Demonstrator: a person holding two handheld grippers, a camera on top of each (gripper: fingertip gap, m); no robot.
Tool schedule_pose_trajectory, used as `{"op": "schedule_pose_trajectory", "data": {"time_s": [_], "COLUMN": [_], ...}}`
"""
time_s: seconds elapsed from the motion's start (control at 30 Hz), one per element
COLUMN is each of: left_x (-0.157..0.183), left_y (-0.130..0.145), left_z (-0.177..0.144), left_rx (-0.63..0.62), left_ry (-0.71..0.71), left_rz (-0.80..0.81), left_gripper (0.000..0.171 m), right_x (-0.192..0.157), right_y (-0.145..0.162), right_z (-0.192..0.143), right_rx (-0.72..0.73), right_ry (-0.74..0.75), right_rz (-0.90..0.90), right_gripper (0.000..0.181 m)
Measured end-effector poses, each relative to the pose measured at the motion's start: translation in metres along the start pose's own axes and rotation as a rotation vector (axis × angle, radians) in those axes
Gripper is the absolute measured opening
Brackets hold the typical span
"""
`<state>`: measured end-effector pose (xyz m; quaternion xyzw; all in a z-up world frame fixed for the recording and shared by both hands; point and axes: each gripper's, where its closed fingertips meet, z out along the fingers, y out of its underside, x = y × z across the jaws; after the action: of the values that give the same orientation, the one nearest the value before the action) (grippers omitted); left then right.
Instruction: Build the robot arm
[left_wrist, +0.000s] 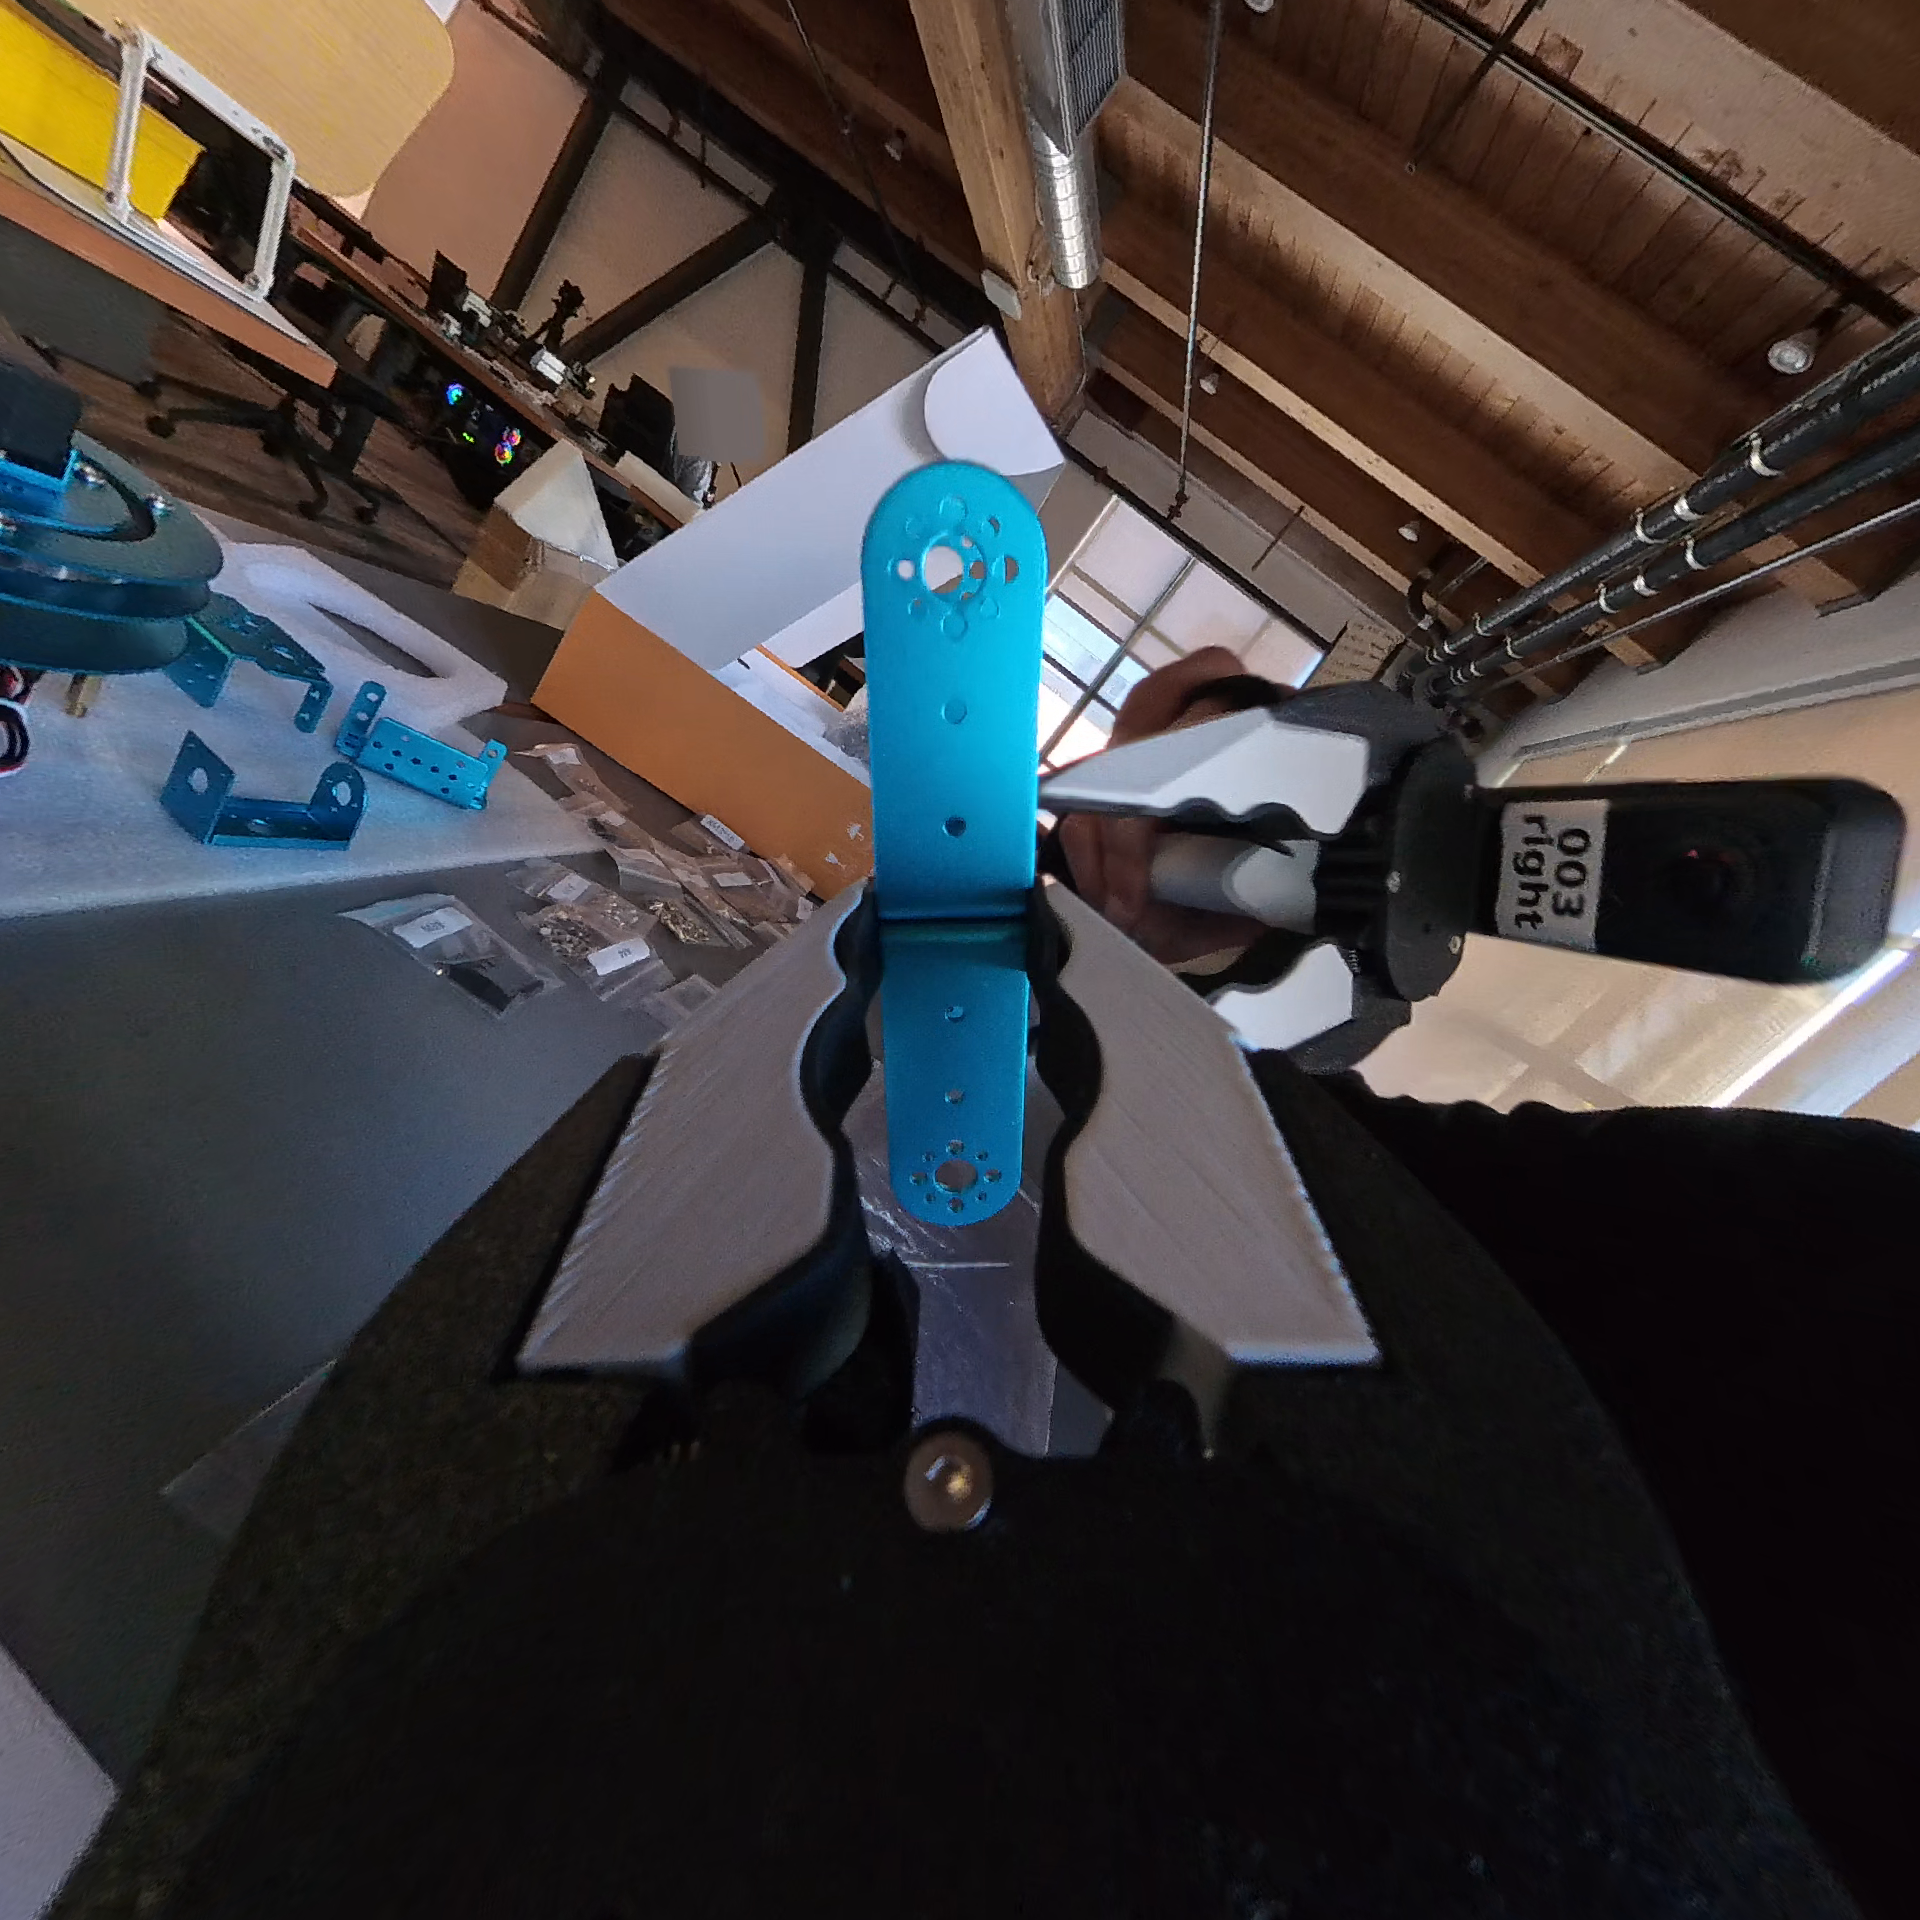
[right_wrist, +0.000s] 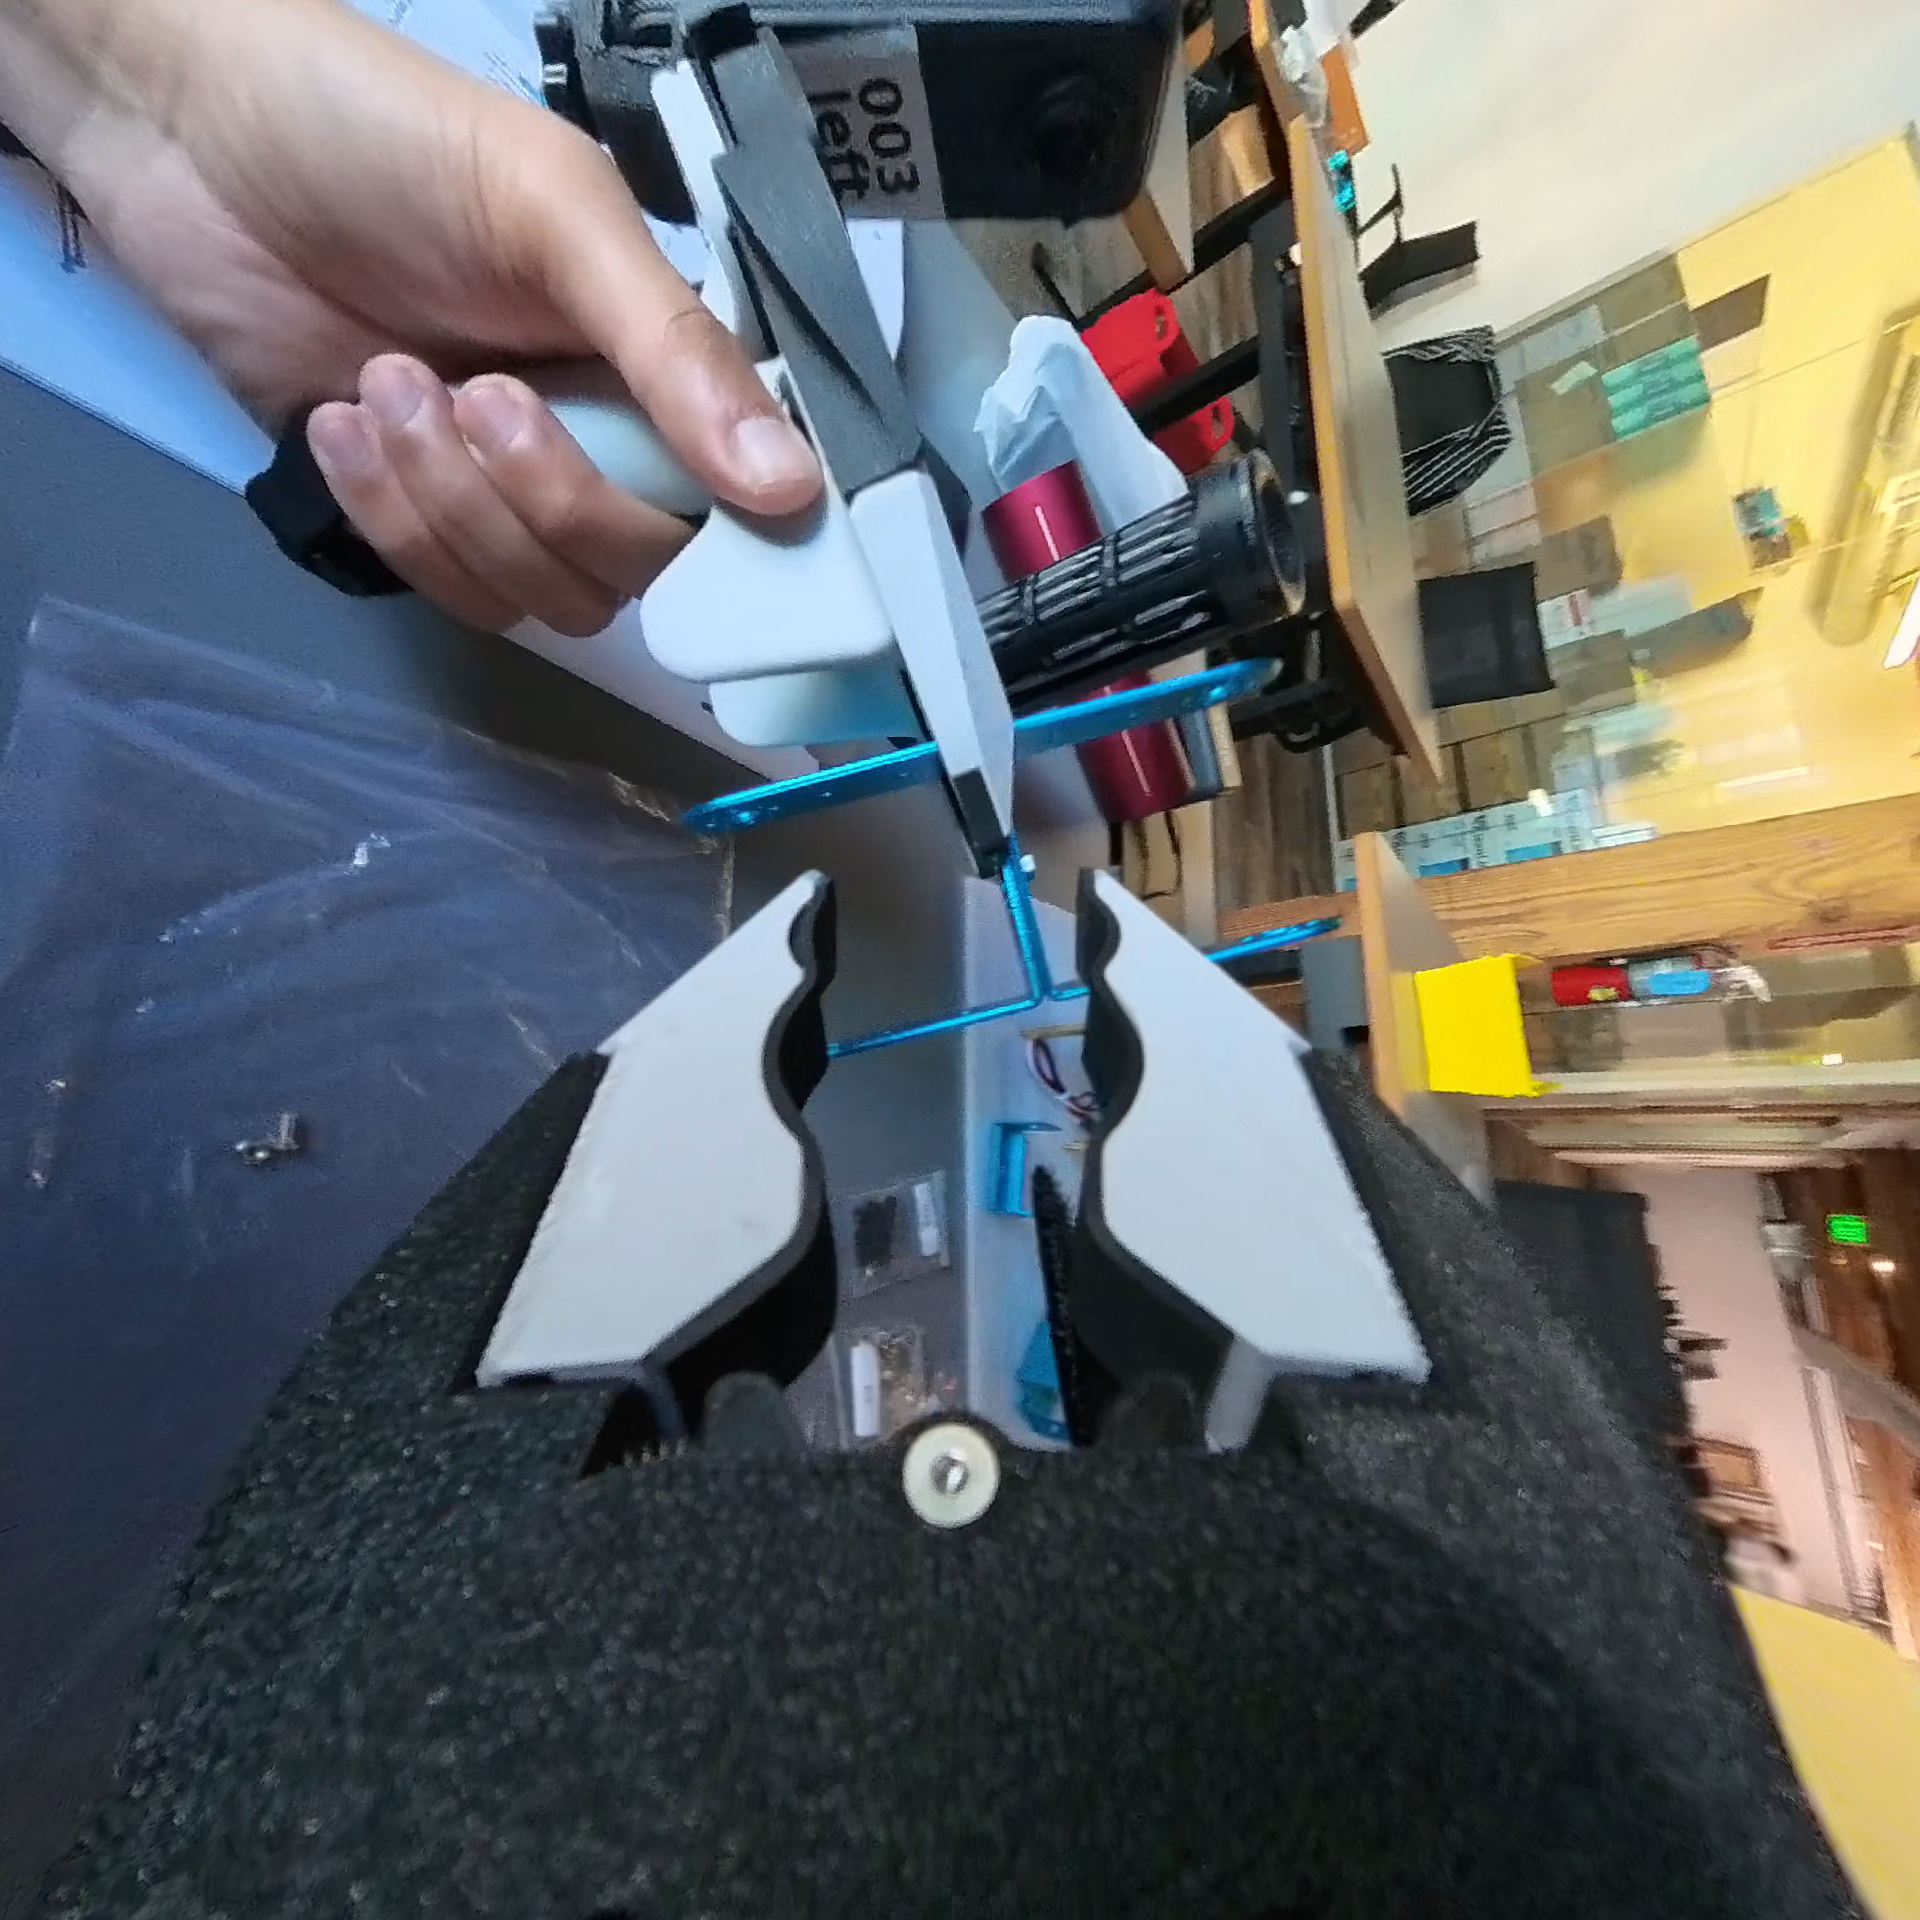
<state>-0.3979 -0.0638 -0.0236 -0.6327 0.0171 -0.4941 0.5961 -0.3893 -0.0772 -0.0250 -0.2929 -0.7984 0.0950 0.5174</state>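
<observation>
**Blue bracket clamped in the left hand-held gripper, right one spread just beside it**

Blue anodised metal fills the left wrist view: a bent bracket with hole patterns stands up between the fingers of the left hand-held gripper, which are closed on its fold. The right hand-held gripper comes in from the side, its tips at the bracket's edge; whether they touch it I cannot tell. More blue brackets and small bags of hardware lie on the worktop, near an orange-and-white box.

In the right wrist view, the right hand-held gripper has its fingers apart and empty. Just ahead, the blue bracket hangs from the tip of the left hand-held gripper, gripped by a hand. The bracket is lifted clear of the worktop and nothing is joined to it.
</observation>
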Motion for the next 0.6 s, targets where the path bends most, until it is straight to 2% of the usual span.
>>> {"op": "schedule_pose_trajectory", "data": {"time_s": [0.13, 0.27, 0.47, 0.6], "left_x": [0.004, 0.006, -0.006, -0.006], "left_y": [0.002, 0.001, -0.001, -0.001], "left_z": [0.001, 0.001, -0.002, -0.002], "left_rx": [-0.021, -0.018, -0.009, -0.007], "left_ry": [-0.039, -0.067, -0.094, -0.071], "left_rz": [0.125, 0.192, 0.121, 0.093], "left_gripper": [0.026, 0.026, 0.026, 0.026], "right_x": [-0.002, -0.014, -0.012, -0.006], "right_y": [0.009, 0.005, -0.005, -0.004], "right_z": [0.008, 0.010, 0.002, 0.000], "right_rx": [-0.016, -0.003, 0.026, 0.013], "right_ry": [-0.060, -0.138, -0.124, -0.098], "right_rz": [0.104, 0.170, 0.157, 0.150], "right_gripper": [0.057, 0.057, 0.050, 0.053]}}
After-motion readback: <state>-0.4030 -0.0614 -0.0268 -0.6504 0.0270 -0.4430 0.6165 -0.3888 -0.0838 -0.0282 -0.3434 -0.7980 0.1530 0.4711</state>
